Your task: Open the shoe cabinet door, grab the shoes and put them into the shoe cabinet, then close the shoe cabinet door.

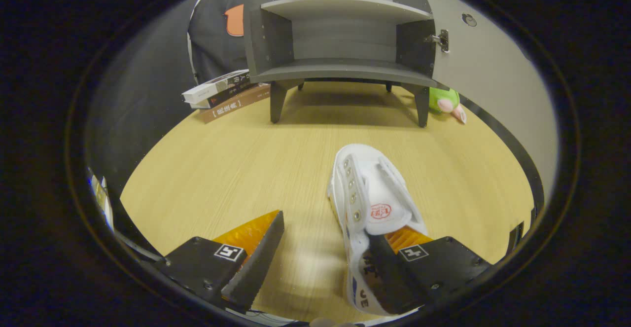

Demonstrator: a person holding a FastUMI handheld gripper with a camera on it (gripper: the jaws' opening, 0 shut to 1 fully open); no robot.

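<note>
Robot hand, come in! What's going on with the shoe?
Gripper open, one finger inside the shoe. Cabinet door open, lower shelf free. Path clear.

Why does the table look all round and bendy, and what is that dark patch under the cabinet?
In the gripper view, the fisheye lens bends the table edge into a curve; the dark patch is the shoe cabinet's shadow; the tabletop between the open gripper fingers looks smeared, beside the white shoe.
</note>
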